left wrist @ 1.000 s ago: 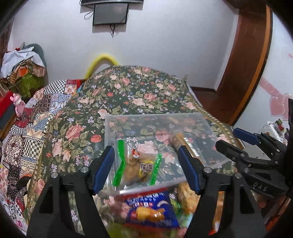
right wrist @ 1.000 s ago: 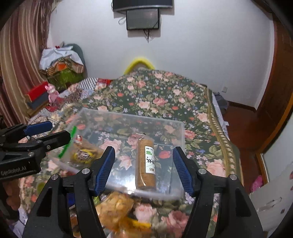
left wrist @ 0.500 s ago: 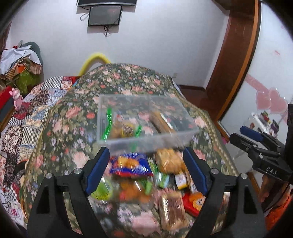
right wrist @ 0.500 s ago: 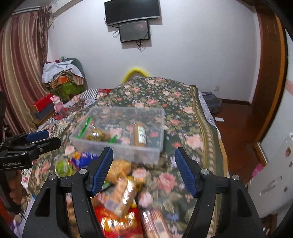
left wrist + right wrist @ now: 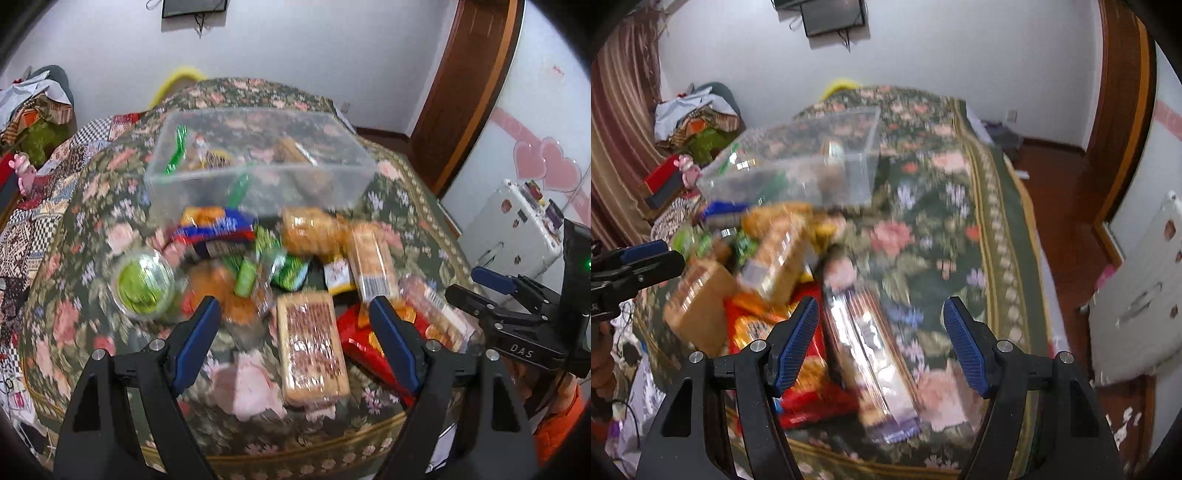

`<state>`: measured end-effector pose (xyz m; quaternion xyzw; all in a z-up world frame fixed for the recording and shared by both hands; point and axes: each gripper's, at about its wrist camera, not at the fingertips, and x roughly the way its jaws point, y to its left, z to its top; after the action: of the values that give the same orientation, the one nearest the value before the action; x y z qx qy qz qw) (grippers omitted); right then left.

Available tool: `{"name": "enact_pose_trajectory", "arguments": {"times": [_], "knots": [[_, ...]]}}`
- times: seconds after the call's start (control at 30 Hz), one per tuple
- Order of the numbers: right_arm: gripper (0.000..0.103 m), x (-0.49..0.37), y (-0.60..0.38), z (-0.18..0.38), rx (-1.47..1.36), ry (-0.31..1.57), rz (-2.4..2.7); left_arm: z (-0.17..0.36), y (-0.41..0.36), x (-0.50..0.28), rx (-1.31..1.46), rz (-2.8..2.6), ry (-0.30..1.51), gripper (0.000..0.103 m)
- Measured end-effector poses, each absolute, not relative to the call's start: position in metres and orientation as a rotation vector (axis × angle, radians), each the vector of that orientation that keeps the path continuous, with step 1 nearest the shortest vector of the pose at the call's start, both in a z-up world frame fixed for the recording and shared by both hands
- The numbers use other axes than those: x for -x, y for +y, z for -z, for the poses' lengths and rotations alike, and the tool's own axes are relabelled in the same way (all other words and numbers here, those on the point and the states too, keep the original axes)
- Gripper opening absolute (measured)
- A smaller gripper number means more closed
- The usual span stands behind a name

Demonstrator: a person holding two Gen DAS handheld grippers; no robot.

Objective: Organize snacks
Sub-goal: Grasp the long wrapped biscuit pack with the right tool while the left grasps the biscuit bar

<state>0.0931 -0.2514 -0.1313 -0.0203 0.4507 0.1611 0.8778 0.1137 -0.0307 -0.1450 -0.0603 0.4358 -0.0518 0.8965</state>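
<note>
A clear plastic box stands on the flowered bed and holds a green-striped bag and a brown roll; it also shows in the right wrist view. In front of it lies a pile of snacks: a blue chip bag, a green-lidded cup, a long biscuit pack, a red bag and a striped pack. My left gripper is open above the biscuit pack. My right gripper is open above the striped pack. Both are empty.
The bed's front edge is just below the grippers. A wooden door and a white cabinet stand at the right. Clothes are piled at the far left. The flowered cover stretches right of the pile.
Both grippers have drawn back from over the box toward the bed's front edge. The snack pile in front of the box has come into view. Both stay open.
</note>
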Motion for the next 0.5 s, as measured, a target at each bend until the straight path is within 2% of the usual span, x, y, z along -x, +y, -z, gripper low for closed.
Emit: {"name": "enact_pose_trajectory", "arguments": {"times": [0.1,0.23,0.43,0.5], "knots": [[0.067,-0.092,-0.254,0.144,0.063,0.974,-0.341,0.155,-0.034,-0.112,0.133,0.101,0.923,0.077],[0.063,-0.088,-0.256,0.160,0.070,1.014,-0.369,0.168,-0.037,-0.112,0.145,0.103,0.959,0.065],[0.060,-0.085,-0.254,0.168,0.067,1.036,-0.405,0.174,-0.046,-0.109,0.102,0.094,0.953,0.057],[0.059,-0.087,-0.253,0.172,0.059,1.043,-0.413,0.177,-0.049,-0.110,0.102,0.096,0.959,0.050]]}}
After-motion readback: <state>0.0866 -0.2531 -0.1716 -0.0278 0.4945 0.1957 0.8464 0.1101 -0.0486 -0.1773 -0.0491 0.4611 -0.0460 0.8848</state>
